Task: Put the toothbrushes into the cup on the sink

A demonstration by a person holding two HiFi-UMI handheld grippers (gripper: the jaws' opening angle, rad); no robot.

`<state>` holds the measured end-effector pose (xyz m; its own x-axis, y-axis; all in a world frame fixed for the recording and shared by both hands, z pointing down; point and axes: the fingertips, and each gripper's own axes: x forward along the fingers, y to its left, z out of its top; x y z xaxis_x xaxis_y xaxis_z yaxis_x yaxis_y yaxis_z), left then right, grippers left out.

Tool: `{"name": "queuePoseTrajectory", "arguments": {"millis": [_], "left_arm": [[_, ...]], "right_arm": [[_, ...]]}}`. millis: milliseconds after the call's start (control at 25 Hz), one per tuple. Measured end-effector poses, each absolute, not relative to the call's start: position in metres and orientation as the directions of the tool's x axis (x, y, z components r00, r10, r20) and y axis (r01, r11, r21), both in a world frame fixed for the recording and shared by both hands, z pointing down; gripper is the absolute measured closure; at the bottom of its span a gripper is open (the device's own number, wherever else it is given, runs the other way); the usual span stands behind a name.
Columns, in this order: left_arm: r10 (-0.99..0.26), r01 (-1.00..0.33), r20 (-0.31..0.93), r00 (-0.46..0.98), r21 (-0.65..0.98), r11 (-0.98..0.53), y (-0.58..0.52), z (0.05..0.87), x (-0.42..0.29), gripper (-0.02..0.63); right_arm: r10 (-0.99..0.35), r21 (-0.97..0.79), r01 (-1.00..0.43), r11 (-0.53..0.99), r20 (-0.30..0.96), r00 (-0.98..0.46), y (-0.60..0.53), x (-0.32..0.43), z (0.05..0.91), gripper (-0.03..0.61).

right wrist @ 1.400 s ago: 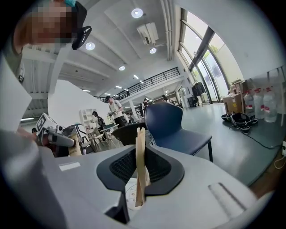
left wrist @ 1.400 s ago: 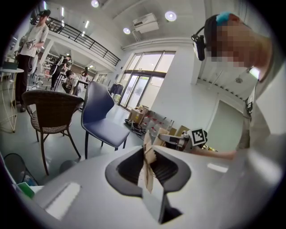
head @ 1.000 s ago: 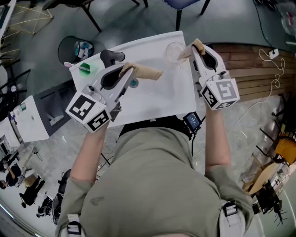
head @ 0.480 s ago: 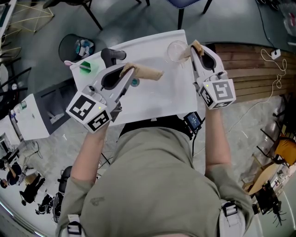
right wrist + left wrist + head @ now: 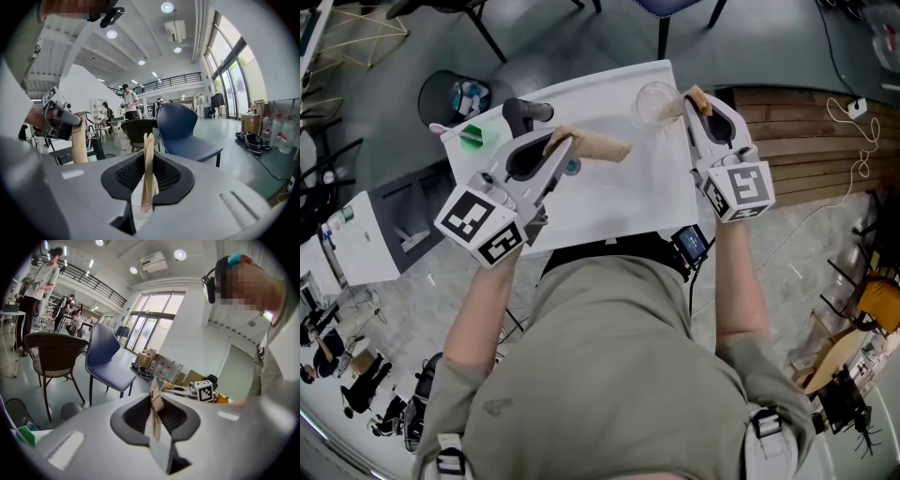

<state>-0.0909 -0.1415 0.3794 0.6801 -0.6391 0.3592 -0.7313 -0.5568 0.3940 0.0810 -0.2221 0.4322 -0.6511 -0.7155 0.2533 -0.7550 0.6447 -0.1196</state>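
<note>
We logged the left hand-held gripper (image 5: 559,141) clenched on a brown paper-wrapped toothbrush (image 5: 598,146) over the white sink (image 5: 619,202). The right hand-held gripper (image 5: 695,99) was clenched on a second wrapped toothbrush (image 5: 700,93) just beside the clear cup (image 5: 652,101). We judged delivery under way; next, that end needed lowering inside the rim.

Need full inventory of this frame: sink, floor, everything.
sink: one, white, before the person
cup: one, clear, sink's far right corner
faucet: one, black, sink's far left
green box: one, green, sink's left corner
wrapped toothbrush: two, tan paper, one per gripper, second
bin: one, black, floor beyond sink
chair: one, blue, beyond sink
left gripper: one, grey-white, fingers shut on wrapped toothbrush
right gripper: one, grey-white, likewise, by cup
</note>
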Motion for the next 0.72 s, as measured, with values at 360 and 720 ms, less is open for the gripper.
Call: {"name": "queuePoseTrajectory", "arguments": {"millis": [360, 720], "left_arm": [[-0.638, -0.726, 0.350, 0.686, 0.388, -0.568, -0.142, 0.374, -0.088, 0.571], [-0.637, -0.722, 0.344, 0.690, 0.385, -0.575, -0.138, 0.371, -0.084, 0.571]], "right_arm": [[-0.707, -0.126, -0.750, 0.649, 0.265, -0.656, -0.213, 0.081, 0.433, 0.520], [-0.709, -0.149, -0.750, 0.644, 0.252, -0.658, -0.206, 0.086, 0.429, 0.482]]}}
